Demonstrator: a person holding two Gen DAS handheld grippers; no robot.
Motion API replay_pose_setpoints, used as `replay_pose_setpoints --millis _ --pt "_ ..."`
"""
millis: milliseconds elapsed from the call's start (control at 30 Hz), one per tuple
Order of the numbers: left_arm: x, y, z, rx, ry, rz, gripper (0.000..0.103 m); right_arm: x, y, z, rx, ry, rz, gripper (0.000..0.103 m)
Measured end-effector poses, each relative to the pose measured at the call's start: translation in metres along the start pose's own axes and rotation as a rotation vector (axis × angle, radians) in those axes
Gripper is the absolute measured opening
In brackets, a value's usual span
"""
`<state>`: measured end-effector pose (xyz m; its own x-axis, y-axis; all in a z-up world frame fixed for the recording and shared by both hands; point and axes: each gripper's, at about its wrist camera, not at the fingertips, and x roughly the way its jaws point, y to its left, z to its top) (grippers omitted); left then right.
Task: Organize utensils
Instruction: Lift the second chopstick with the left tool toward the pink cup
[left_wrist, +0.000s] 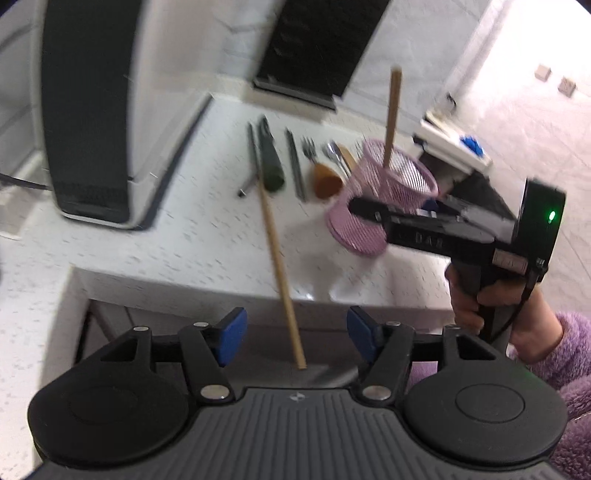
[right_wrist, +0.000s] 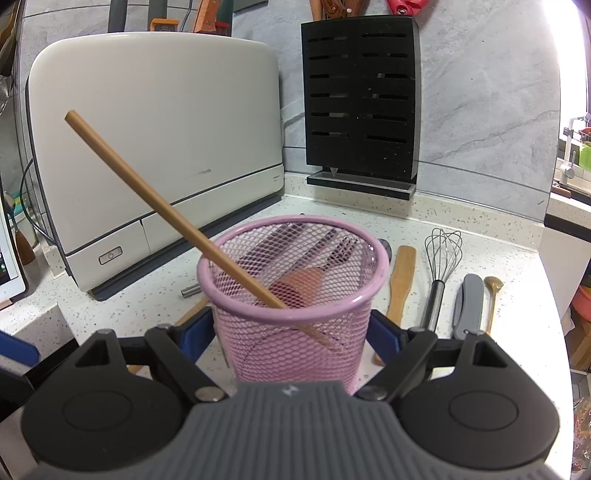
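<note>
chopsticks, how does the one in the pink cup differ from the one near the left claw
The cup chopstick leans upright inside the pink mesh cup; the loose chopstick lies outside, across the counter edge. The cup chopstick is put away; the loose chopstick sits between the open left claw's pads. Both are plain tan.

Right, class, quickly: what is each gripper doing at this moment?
Left gripper: open, with a wooden chopstick untouched between its jaws.
Right gripper: closed on the pink mesh cup.
</note>
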<state>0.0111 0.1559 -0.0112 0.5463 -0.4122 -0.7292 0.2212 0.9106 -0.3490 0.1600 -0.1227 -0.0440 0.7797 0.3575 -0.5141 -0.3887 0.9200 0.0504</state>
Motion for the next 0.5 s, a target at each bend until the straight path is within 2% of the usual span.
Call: replay_pose_setpoints --millis 100,133,200,267,400,433,500 --pt "0.022 -0.005 -0.002 0.014 0.08 -0.001 0.073 0.0 0.0 0.0 0.0 0.001 0.0 0.085" --pt "0.029 -0.006 -0.002 0.023 0.082 -0.003 0.069 0.0 0.0 0.0 0.0 0.001 0.0 0.085" --pt "0.042 -0.009 -0.003 0.023 0.133 0.007 0.057 0.0 0.0 0.0 -0.001 0.0 0.0 0.085" --pt "0.048 -0.012 -0.003 0.032 0.162 0.016 0.038 0.0 0.0 0.0 -0.001 0.0 0.0 0.085" --pt "0.052 -0.019 0.0 0.069 0.183 0.052 0.02 0.0 0.0 0.0 0.0 -0.001 0.0 0.085" --pt "0.054 -0.019 0.001 0.063 0.194 0.058 0.01 0.0 0.0 0.0 0.0 -0.001 -0.001 0.085" --pt "0.055 -0.018 0.005 0.055 0.202 0.066 0.01 0.001 0.0 0.0 0.0 0.0 0.0 0.085"
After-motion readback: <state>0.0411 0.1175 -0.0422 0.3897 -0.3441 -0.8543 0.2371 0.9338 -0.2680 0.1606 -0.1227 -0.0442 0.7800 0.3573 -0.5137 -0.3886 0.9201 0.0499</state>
